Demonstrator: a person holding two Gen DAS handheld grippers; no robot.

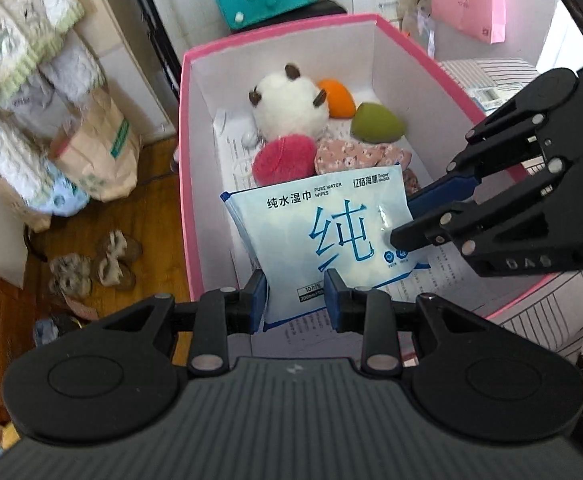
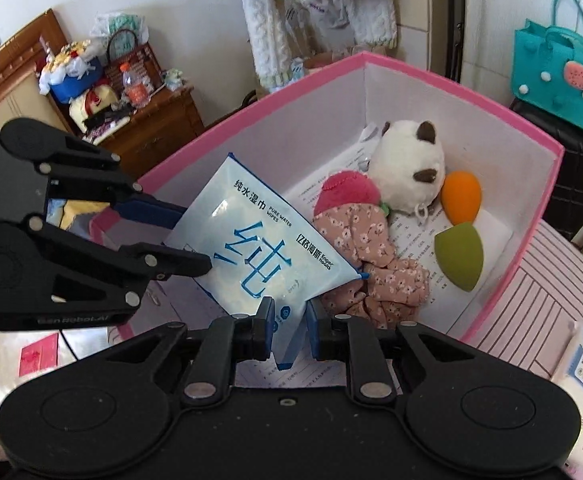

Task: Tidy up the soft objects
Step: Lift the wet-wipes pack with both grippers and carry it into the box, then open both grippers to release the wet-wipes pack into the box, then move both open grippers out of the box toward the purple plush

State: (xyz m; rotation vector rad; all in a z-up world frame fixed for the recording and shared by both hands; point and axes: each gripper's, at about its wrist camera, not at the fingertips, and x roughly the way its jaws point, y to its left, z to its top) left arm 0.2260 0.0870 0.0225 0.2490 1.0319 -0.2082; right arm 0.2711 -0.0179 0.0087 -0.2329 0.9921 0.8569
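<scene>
While tilted steeply down | left claw (image 1: pixel 295 292), right claw (image 2: pixel 289 320) both grasping wipes pack (image 1: pixel 331 236) | over pink box (image 1: pixel 185 160)

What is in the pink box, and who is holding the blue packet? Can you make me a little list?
container: pink box, white inside
inside it: panda plush, orange sponge, green sponge, red puff, floral cloth
held item: wipes pack, above the box's near end
left gripper: shut on the pack's bottom edge
right gripper: shut on a corner of it
</scene>
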